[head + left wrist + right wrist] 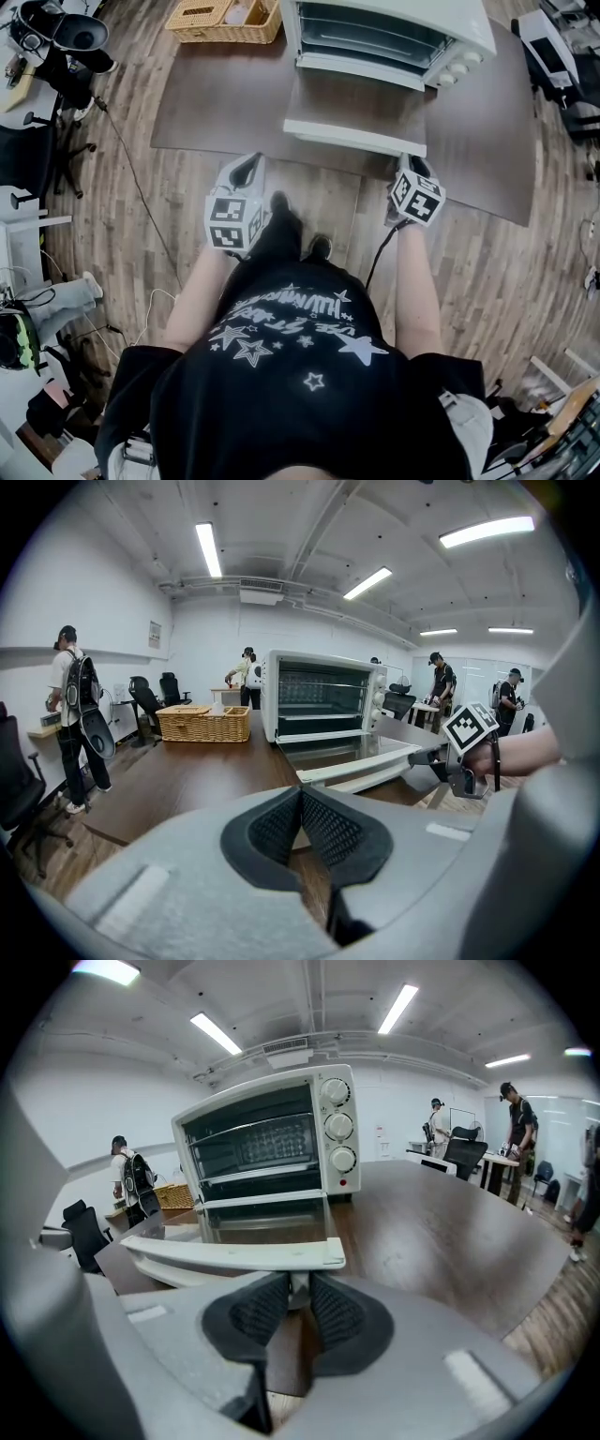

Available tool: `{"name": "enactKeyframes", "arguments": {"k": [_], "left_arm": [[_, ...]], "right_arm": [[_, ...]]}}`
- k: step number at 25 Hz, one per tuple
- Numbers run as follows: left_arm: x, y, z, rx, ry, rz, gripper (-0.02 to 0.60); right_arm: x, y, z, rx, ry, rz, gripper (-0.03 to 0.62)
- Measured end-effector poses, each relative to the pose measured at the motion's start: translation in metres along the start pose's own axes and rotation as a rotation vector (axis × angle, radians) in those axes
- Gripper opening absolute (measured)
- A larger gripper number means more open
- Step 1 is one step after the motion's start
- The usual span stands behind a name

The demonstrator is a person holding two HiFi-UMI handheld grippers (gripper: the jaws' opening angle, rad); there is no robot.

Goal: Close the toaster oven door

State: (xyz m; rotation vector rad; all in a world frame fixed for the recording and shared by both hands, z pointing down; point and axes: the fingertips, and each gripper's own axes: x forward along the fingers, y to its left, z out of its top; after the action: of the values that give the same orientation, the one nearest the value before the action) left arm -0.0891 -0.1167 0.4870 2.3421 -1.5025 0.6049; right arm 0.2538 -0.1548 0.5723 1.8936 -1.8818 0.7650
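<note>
left tool (pixel 301 799): pressed together, empty | right tool (pixel 298 1290): pinching handle (pixel 225 1253) of open toaster oven door (pixel 272 1224), directly ahead | table (pixel 441 1232) below

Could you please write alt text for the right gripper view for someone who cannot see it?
The right gripper clasps the right end of the white handle on the open, flat-lying toaster oven door. Behind it the white toaster oven stands on a dark wooden table.
</note>
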Motion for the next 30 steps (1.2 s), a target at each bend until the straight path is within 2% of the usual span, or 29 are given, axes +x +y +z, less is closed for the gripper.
{"name": "enactKeyframes", "arguments": {"k": [12,24,30], "left_arm": [[0.000,0.005,0.013,-0.034,-0.029,0.018,0.011],[0.020,0.018,0.040,-0.012,-0.065,-0.017,0.011],[0.025,0.020,0.048,0.005,-0.077,-0.032,0.011]], "right_arm": [[-0.020,0.004,0.032,0.044,-0.066,0.029,0.077],[-0.038,0.009,0.078,0.072,-0.161,0.025,0.075],[-0.040,0.007,0.086,0.078,-0.178,0.013,0.074]]}}
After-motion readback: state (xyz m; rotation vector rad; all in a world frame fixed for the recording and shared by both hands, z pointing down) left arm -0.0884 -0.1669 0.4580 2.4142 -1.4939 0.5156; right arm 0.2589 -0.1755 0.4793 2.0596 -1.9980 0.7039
